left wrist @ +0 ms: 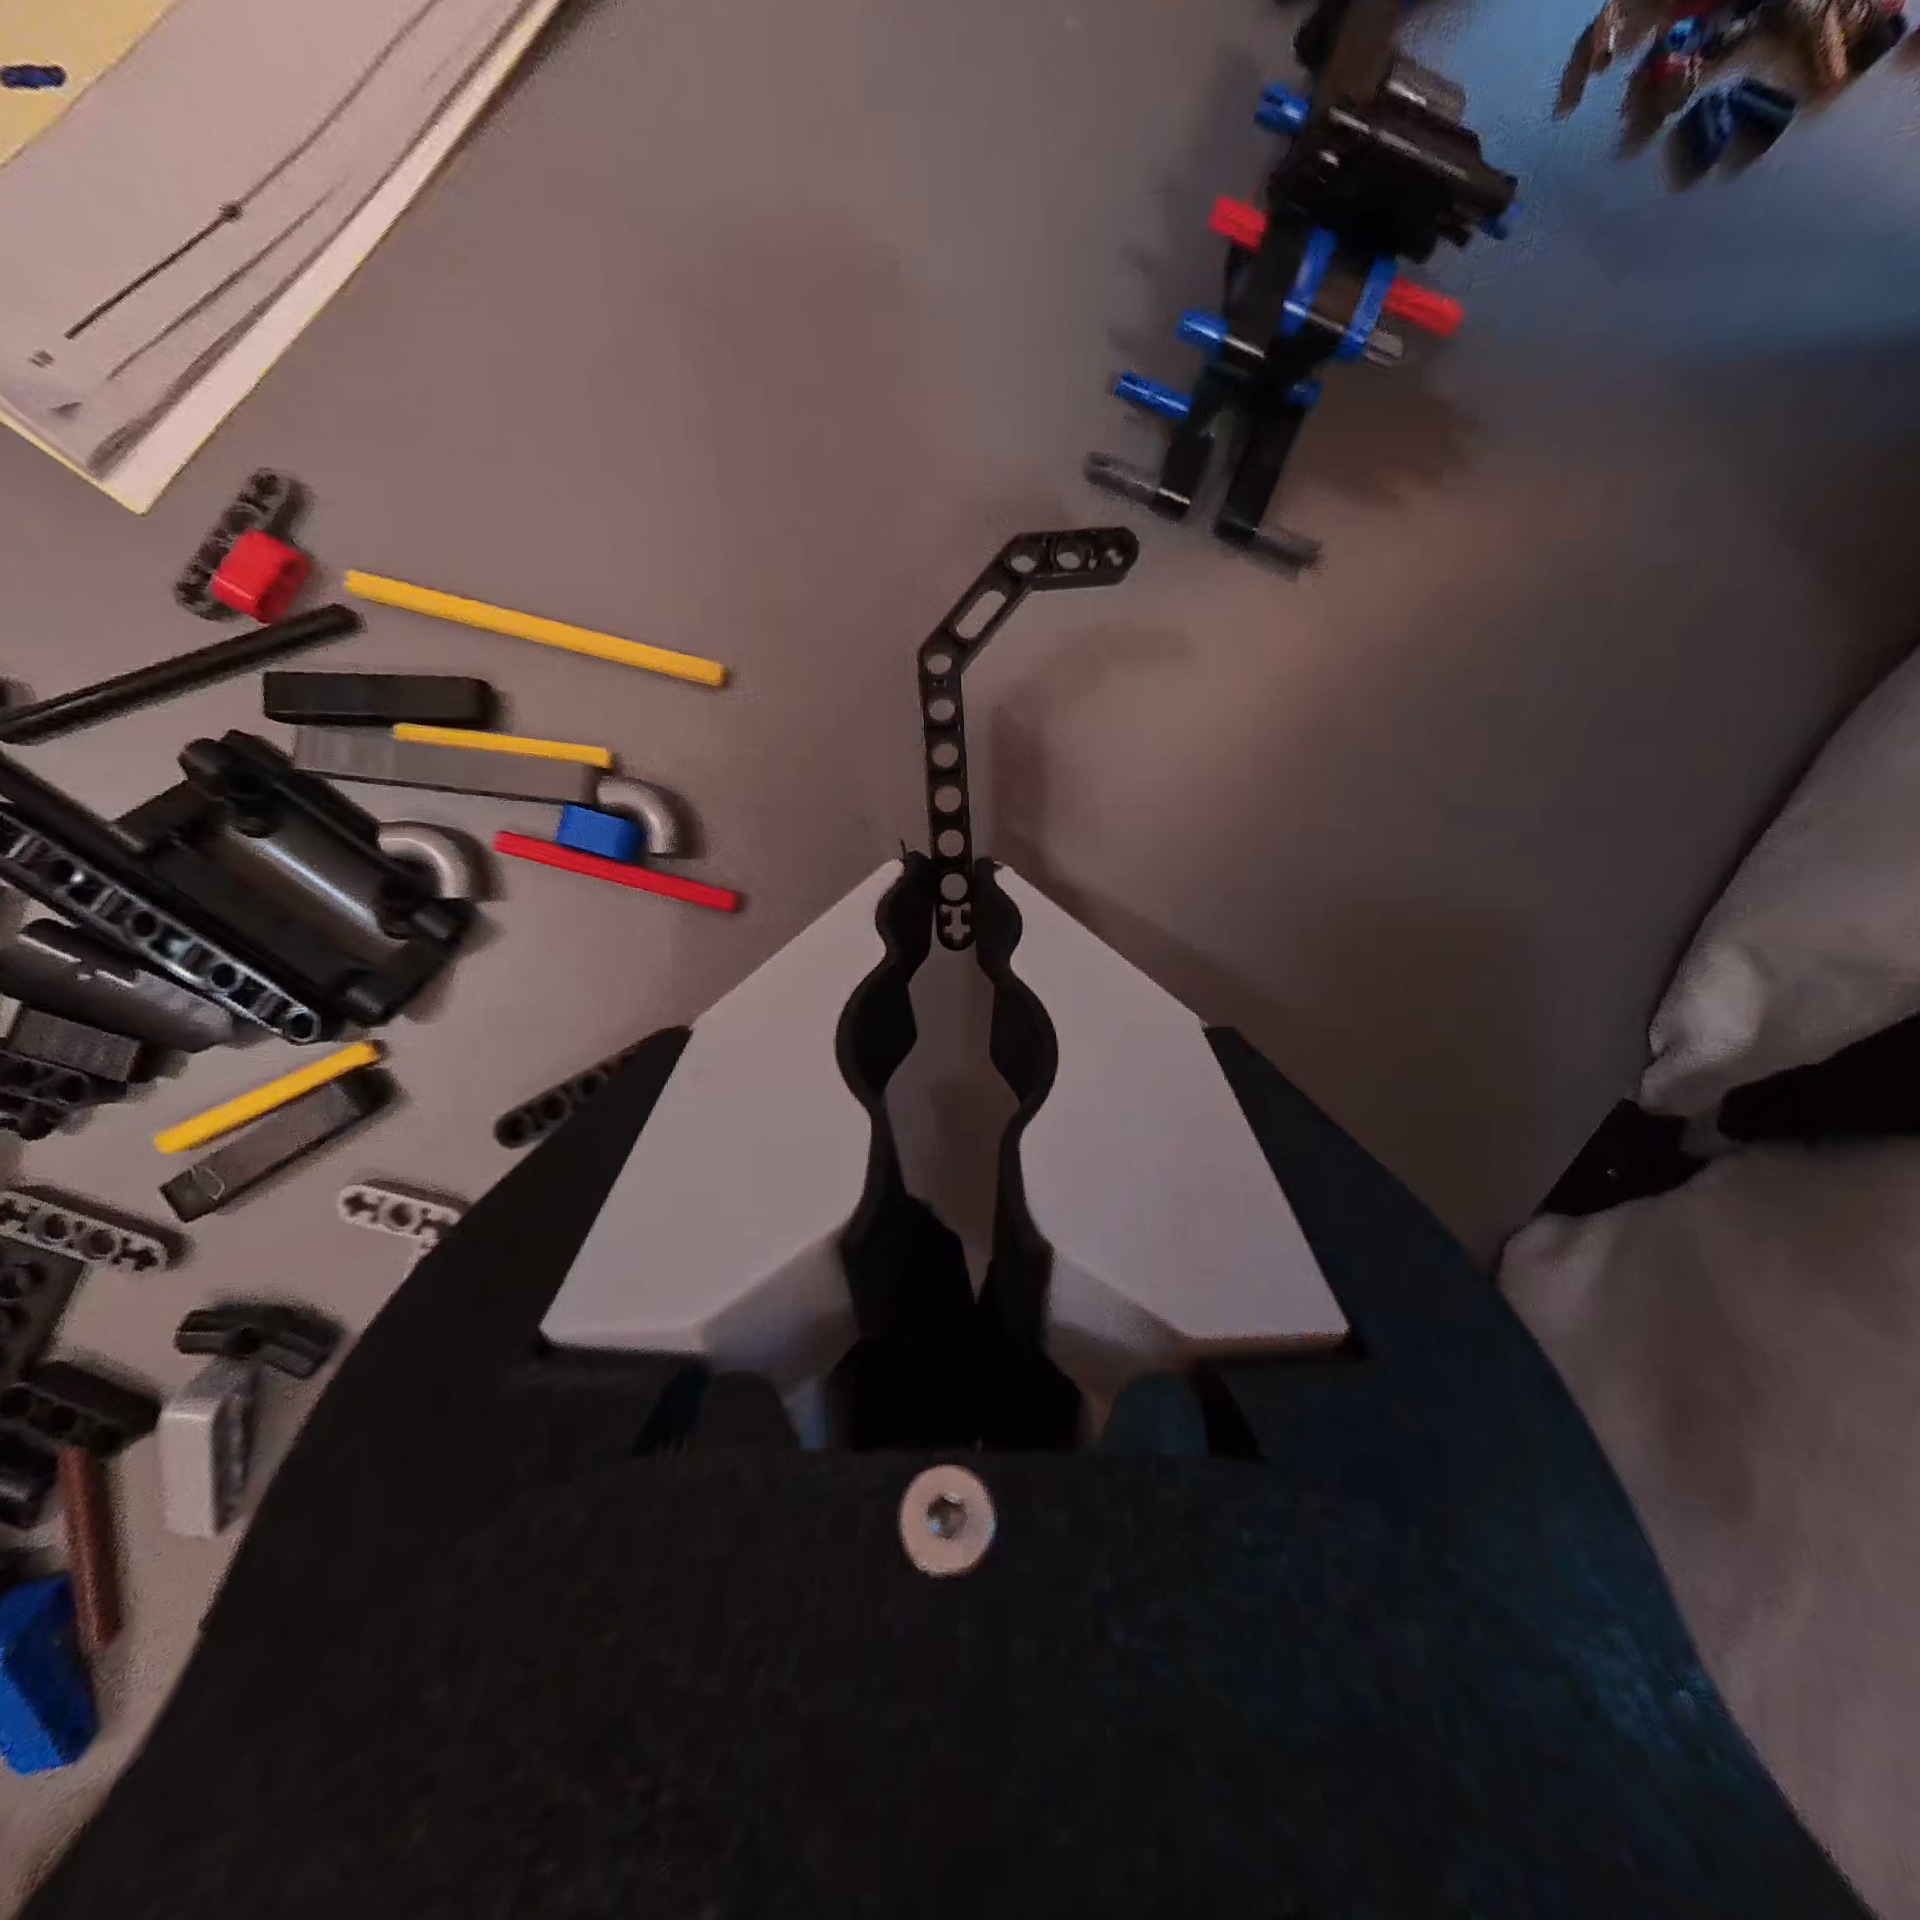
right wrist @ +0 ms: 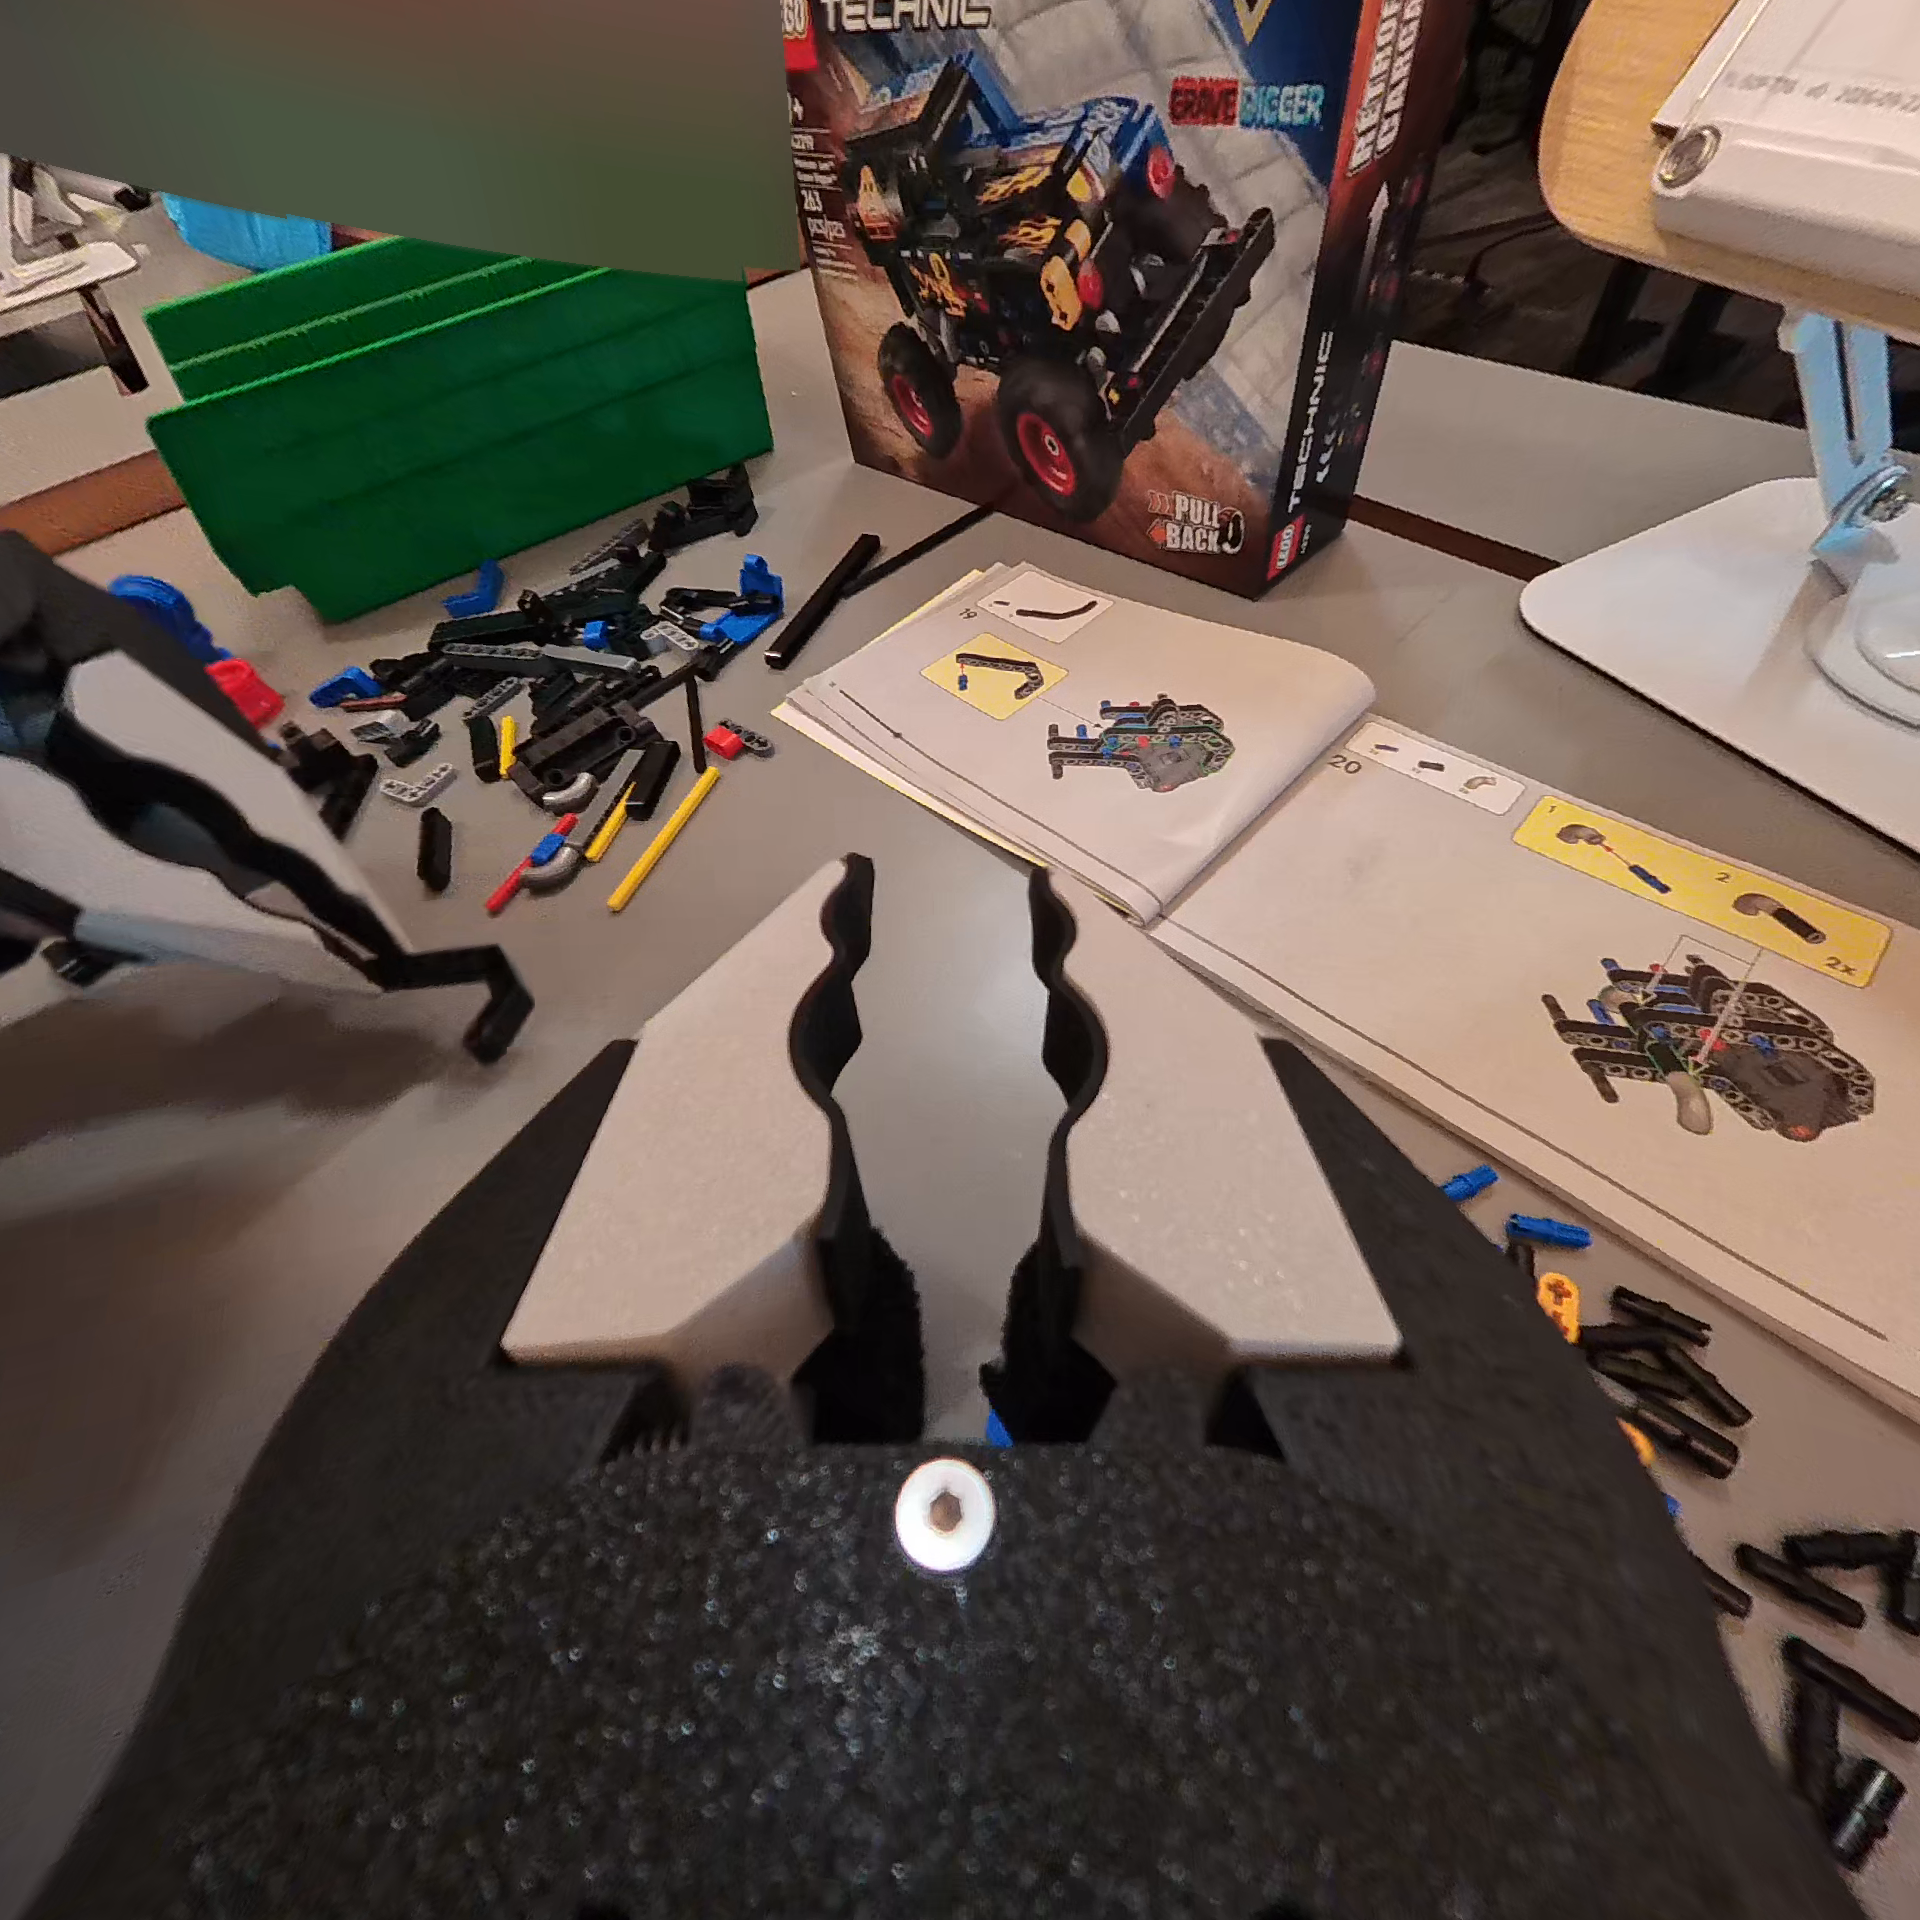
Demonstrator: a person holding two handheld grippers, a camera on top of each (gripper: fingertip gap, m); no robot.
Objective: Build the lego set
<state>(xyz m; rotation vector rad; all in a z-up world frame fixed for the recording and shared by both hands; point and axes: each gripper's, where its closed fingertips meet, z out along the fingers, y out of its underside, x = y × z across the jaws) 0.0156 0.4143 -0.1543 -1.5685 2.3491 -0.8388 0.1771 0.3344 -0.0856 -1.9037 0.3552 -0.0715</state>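
My left gripper (left wrist: 954,899) is shut on one end of a black bent liftarm beam (left wrist: 948,727) with holes, held above the grey table. The beam points toward a partly built black, blue and red chassis (left wrist: 1299,312) lying at the upper right. In the right wrist view the left gripper (right wrist: 364,951) shows at the left with the beam (right wrist: 488,997) sticking out of it. My right gripper (right wrist: 951,883) is open and empty above the table. It faces the open instruction booklet (right wrist: 1195,748).
Loose parts (left wrist: 312,810) lie at the left: yellow, red and black axles, grey elbows, black beams. The pile (right wrist: 582,707) sits before green bins (right wrist: 457,416). The set's box (right wrist: 1091,260) stands behind. Black pins (right wrist: 1683,1382) lie right. A white stand base (right wrist: 1683,613) is far right. The grippers' ends are close to 20 centimetres from one another.
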